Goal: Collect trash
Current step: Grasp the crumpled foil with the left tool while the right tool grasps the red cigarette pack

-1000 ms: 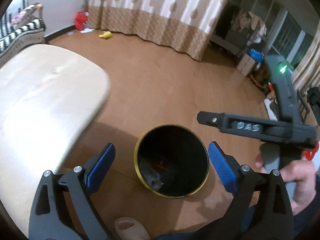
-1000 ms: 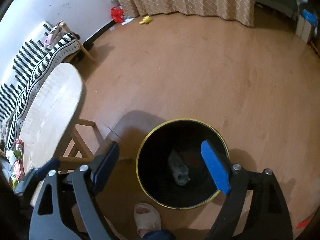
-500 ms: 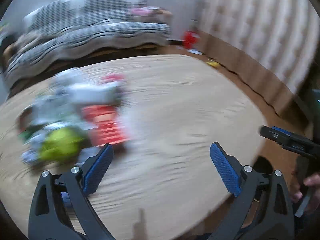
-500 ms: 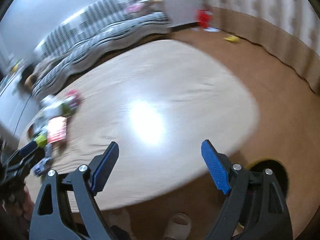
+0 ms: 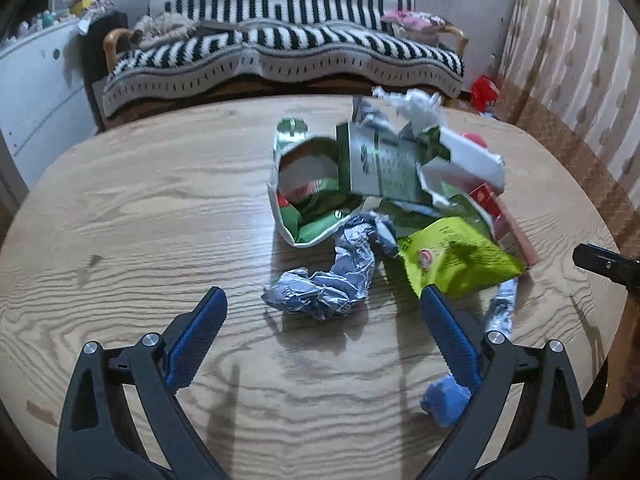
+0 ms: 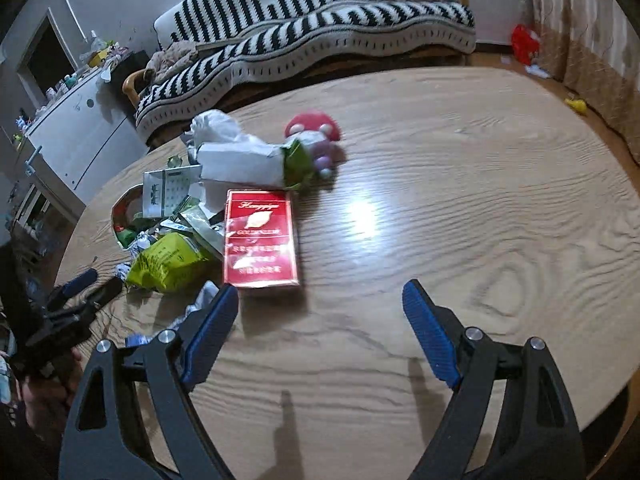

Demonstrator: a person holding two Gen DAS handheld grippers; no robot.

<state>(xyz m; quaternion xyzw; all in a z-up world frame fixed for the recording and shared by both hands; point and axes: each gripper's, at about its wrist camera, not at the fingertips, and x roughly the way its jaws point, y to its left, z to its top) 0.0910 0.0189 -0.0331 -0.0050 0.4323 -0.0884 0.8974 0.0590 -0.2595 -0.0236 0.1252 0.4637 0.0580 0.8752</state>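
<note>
Where a black bin on the floor was framed a second ago, the trash heaped on the table is now faced by the left gripper and right gripper, both held wide open and empty.

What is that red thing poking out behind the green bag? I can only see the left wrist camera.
Observer: A flat red box with a leaf picture, lying face up on the table.
Child: Is the right gripper holding anything?
Observer: No, it is open over bare wood, with nothing between its jaws.
Child: Any toys?
Observer: A red-capped mushroom toy lies just past the white wrapper.
</note>
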